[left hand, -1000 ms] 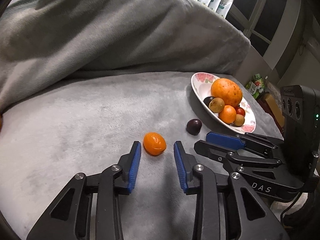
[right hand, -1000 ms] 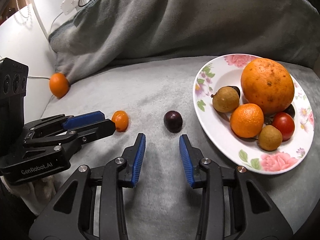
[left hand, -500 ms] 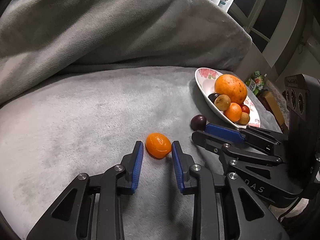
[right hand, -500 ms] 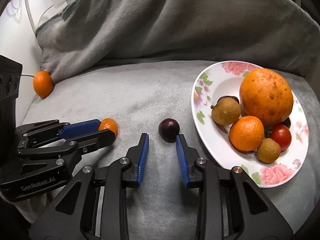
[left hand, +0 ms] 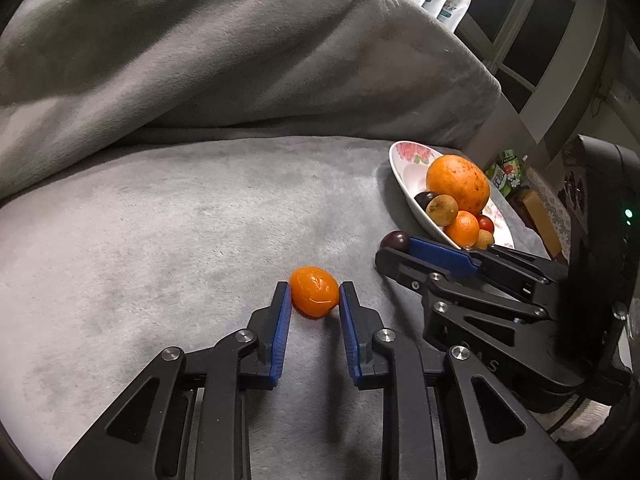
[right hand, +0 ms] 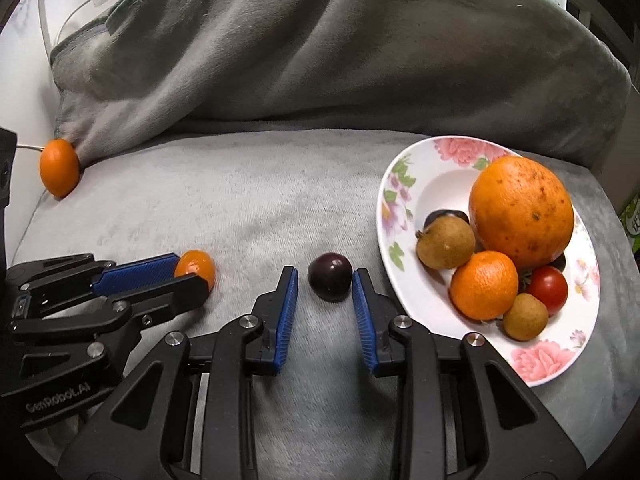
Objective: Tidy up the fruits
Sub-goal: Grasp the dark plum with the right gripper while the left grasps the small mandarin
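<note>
A small orange kumquat [left hand: 314,291] lies on the grey blanket between the tips of my left gripper [left hand: 313,290], whose blue pads sit close on both sides of it, still slightly apart. It also shows in the right wrist view [right hand: 196,267]. A dark plum [right hand: 330,276] lies between the tips of my right gripper [right hand: 325,276], open around it with small gaps. The plum also shows in the left wrist view [left hand: 394,240]. A floral plate [right hand: 404,184] to the right holds a big orange [right hand: 520,210], a mandarin, a tomato and brown fruits.
Another orange fruit [right hand: 59,167] lies at the far left edge against the folded grey blanket [right hand: 320,48]. The blanket rises as a thick roll behind the flat area. A wall, a cable and packets stand beyond it.
Both grippers have moved forward and narrowed. The kumquat now sits between the left pads and the plum between the right pads. Neither fruit has shifted.
</note>
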